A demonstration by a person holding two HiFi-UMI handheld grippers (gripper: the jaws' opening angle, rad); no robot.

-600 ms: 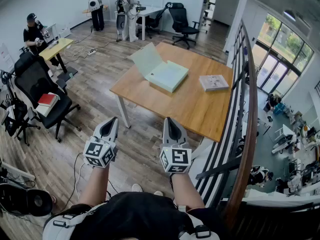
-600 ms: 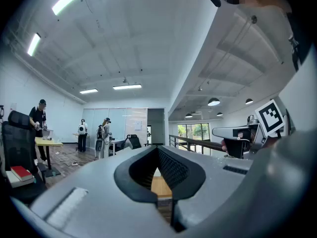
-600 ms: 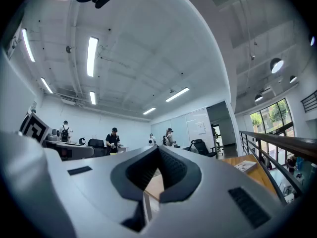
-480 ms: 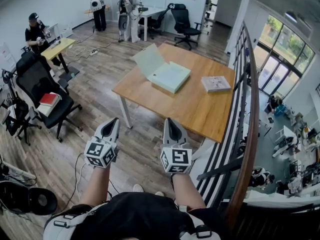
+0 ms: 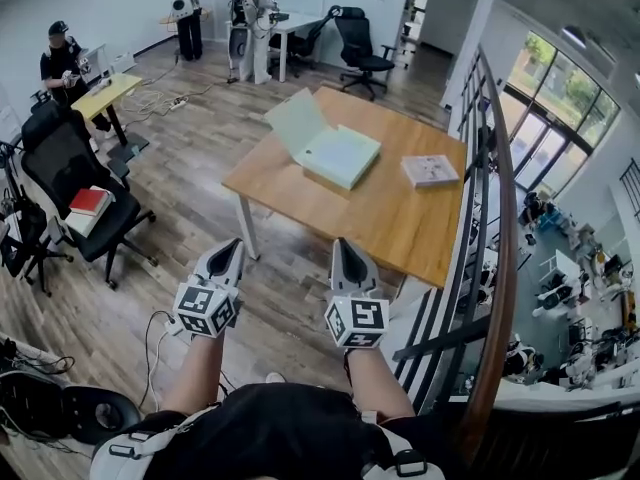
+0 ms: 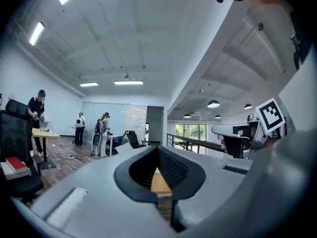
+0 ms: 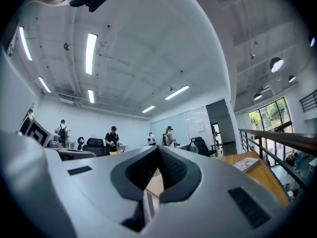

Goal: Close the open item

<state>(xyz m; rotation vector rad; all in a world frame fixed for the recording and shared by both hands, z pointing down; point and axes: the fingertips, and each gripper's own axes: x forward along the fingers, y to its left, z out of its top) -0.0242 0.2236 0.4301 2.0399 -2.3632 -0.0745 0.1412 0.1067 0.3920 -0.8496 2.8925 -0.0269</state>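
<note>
Since little has shifted beyond a slight drift of view, the left gripper (image 5: 231,248) and right gripper (image 5: 344,245) remain pinched closed on nothing, well short of the open box (image 5: 330,148) on the table (image 5: 390,223); closing it has not begun

You have bare floor (image 5: 285,293) from you up to the wooden table (image 5: 400,230). On the table, the open box (image 5: 338,154) sits at the far left and a closed book (image 5: 428,169) at the right, with bare top between. The railing (image 5: 497,258) runs close along the table's right side. A black chair (image 5: 62,163) stands well off to its left.
</note>
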